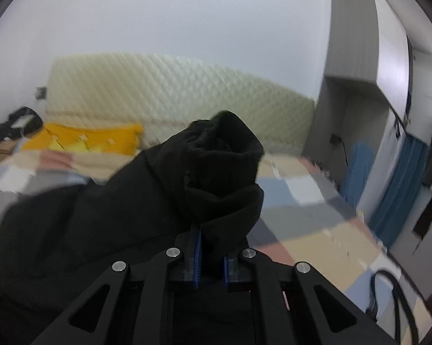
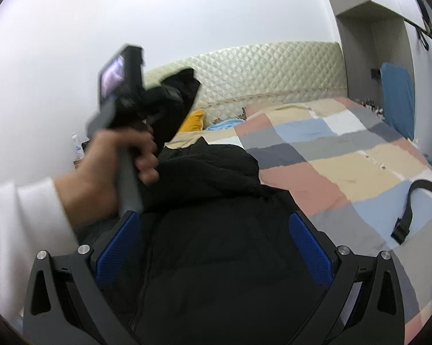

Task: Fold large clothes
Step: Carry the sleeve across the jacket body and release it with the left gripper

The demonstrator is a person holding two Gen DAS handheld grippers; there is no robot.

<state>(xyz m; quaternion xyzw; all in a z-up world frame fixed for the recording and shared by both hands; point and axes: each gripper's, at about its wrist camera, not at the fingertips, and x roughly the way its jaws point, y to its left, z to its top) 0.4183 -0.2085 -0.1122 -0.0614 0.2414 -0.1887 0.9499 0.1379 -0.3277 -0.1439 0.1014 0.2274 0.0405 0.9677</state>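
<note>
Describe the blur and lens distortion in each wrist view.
Left wrist view: bed and headboard smeared by motion, black jacket sleeve and left tool sharper. Right wrist view: the hand is blurred; fisheye bends the wardrobe.

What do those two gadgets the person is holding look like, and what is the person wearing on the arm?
Each is a black frame with triangular cut-outs and silver bolts. The left gripper and right gripper have ribbed blue pads on the jaws. The left one has a grey handle and a small screen. The sleeve is white.
</note>
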